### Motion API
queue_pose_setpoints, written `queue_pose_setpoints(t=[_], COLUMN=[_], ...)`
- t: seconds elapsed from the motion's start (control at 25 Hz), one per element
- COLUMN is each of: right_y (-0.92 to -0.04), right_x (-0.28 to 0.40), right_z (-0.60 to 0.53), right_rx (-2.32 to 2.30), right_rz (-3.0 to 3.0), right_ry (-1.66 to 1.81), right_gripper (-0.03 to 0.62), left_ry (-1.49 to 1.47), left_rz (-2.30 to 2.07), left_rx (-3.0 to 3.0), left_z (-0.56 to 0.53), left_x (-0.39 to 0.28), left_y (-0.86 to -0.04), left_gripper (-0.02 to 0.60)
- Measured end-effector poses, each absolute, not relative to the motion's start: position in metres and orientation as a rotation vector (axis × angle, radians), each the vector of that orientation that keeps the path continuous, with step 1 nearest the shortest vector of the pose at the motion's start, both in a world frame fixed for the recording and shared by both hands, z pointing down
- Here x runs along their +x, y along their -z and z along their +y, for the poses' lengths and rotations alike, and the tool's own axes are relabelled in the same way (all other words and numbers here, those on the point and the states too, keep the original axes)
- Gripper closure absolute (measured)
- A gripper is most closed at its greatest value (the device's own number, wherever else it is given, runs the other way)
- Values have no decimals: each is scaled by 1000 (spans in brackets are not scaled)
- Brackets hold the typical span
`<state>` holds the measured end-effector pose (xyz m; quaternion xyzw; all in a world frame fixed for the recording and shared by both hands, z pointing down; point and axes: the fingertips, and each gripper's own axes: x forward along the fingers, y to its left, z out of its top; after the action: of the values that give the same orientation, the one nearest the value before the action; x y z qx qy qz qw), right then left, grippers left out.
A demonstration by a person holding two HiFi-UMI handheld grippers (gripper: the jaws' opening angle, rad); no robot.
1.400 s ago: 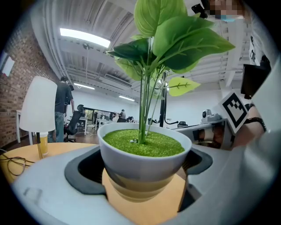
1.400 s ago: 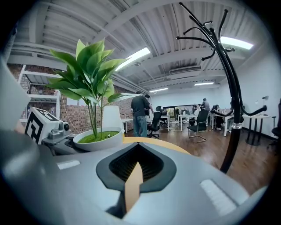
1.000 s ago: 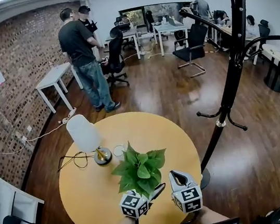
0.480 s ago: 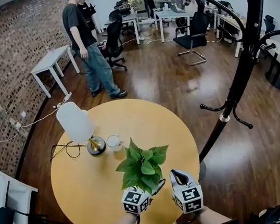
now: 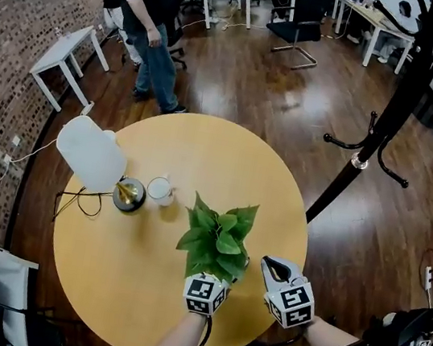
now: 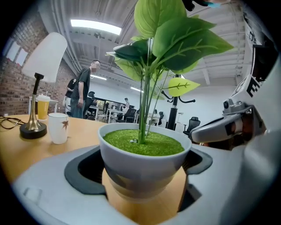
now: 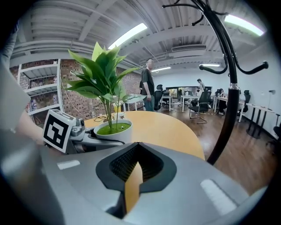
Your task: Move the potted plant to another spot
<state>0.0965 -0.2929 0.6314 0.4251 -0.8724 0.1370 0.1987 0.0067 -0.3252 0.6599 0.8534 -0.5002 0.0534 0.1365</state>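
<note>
The potted plant (image 5: 218, 240) has broad green leaves and a white pot (image 6: 142, 165) topped with green moss. It stands on the near right part of the round yellow table (image 5: 204, 146). My left gripper (image 5: 210, 283) is shut on the pot, one pad against each side; in the head view the leaves hide its jaws. Whether the pot rests on the table or hangs just above it, I cannot tell. My right gripper (image 5: 272, 267) is shut and holds nothing, just right of the plant, over the table's near edge. The right gripper view shows the pot (image 7: 113, 129) at its left.
A lamp with a white shade (image 5: 91, 152) and a brass base (image 5: 128, 193) stands at the table's left, a white cup (image 5: 159, 190) beside it. A black coat rack (image 5: 389, 114) stands right of the table. A person (image 5: 147, 19) is beyond the table.
The head view has tilted down and drawn closer. The plant, in my left gripper, seems a little farther from the lamp and cup. The right gripper keeps its place beside it.
</note>
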Motion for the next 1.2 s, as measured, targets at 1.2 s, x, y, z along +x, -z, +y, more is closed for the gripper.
queue_pose_setpoints(t=[1.2], right_y=[-649], right_x=[83], right_z=[-294], right_rx=[1173], right_rz=[-2363], right_ry=[-368], right_gripper=[588], left_ry=[-264], left_rz=[-1354], left_rx=[2575], left_z=[-320], left_x=[2], left_y=[-698], left_gripper=[44])
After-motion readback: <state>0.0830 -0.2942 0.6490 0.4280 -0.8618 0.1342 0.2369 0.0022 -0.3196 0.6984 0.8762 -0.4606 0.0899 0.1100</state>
